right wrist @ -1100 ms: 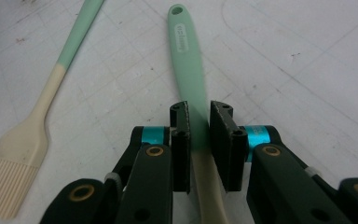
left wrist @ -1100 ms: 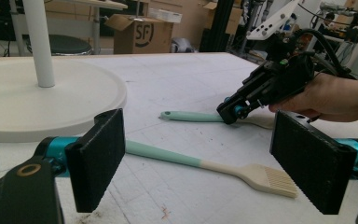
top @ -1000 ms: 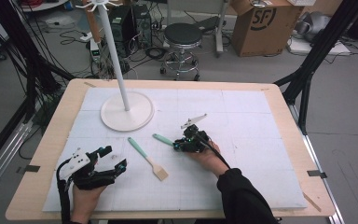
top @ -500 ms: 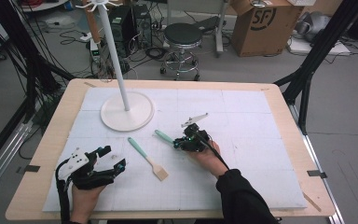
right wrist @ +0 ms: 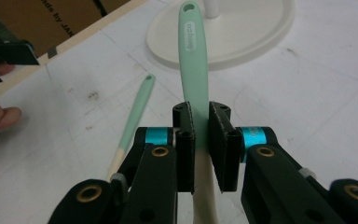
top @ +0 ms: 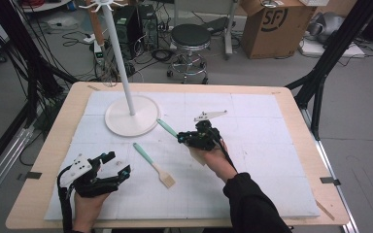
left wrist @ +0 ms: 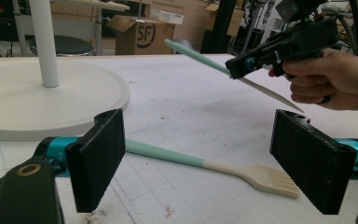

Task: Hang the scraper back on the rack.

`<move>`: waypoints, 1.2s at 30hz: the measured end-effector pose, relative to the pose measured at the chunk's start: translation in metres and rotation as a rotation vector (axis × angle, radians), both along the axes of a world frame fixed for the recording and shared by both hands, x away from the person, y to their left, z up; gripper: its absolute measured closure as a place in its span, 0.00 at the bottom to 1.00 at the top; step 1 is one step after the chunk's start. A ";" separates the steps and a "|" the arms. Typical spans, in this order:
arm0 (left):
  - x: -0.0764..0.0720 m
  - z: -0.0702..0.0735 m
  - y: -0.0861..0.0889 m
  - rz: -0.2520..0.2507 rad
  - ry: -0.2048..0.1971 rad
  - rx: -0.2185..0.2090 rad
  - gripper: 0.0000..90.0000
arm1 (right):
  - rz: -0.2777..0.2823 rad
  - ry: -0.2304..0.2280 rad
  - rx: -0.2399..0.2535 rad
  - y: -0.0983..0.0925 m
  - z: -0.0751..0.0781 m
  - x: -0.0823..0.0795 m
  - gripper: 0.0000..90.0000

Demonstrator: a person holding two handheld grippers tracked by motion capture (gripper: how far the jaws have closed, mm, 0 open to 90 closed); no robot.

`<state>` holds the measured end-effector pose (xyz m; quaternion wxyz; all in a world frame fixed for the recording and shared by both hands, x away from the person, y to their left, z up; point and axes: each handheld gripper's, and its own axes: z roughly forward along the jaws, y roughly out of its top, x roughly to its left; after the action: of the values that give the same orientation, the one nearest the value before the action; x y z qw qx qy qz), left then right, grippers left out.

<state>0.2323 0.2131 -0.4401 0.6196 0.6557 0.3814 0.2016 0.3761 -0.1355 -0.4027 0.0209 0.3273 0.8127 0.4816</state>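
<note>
Mint spatula between right fingers

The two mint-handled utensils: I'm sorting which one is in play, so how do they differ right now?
The spatula is clamped between the pads of the right claw and held off the mat; the pastry brush lies flat on the mat, untouched. The spatula ends in a thin cream blade, the pastry brush in a flat cream head of bristles. In the high view the spatula's handle points toward the white stand base, the brush's toward the mat's middle. Both have mint handles.

Lab; camera rig legs, cables, shipping box
</note>
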 end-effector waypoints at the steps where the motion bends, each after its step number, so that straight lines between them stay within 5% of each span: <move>1: 0.000 0.000 0.000 0.001 0.000 0.000 0.21 | 0.001 -0.014 0.010 0.002 0.004 0.000 0.91; 11: -0.001 0.000 0.002 0.004 0.000 -0.004 0.21 | 0.026 -0.072 0.143 0.020 0.044 0.003 0.91; 36: -0.003 0.000 0.006 0.012 0.000 -0.018 0.21 | 0.016 -0.185 0.418 0.056 0.092 0.018 0.91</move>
<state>0.2298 0.2194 -0.4403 0.6244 0.6478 0.3870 0.2017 0.3941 -0.0798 -0.3107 0.0233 0.2726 0.6926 0.6675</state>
